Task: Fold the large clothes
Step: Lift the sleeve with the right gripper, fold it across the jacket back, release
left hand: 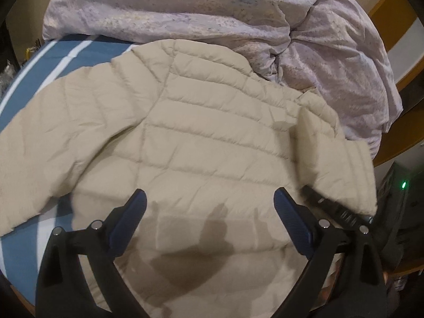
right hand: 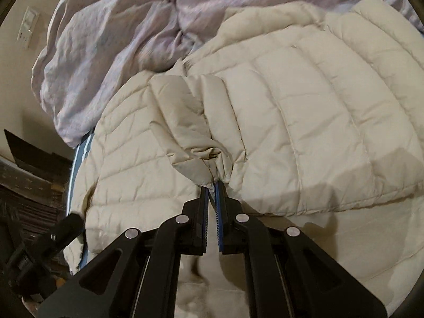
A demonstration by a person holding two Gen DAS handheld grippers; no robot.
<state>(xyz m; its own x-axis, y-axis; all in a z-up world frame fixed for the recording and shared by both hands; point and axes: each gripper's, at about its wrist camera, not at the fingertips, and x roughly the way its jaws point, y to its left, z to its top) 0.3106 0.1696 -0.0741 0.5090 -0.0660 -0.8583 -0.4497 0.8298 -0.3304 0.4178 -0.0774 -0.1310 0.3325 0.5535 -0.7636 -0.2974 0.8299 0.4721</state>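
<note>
A cream quilted puffer jacket [left hand: 201, 137] lies back-up on a blue striped bed [left hand: 34, 79]. Its left sleeve spreads out to the left. My left gripper [left hand: 209, 201] is open and empty, hovering over the jacket's lower back. My right gripper [right hand: 212, 185] is shut on the cuff of the jacket's right sleeve [right hand: 185, 122] and holds it lifted and folded over the jacket body [right hand: 304, 106]. That lifted sleeve [left hand: 341, 164] and part of the right gripper show at the right in the left wrist view.
A crumpled lilac duvet [left hand: 212, 8] is heaped at the far side of the bed, touching the jacket's collar; it also shows in the right wrist view [right hand: 111, 39]. The bed edge and dark floor clutter [right hand: 31, 185] lie to the left.
</note>
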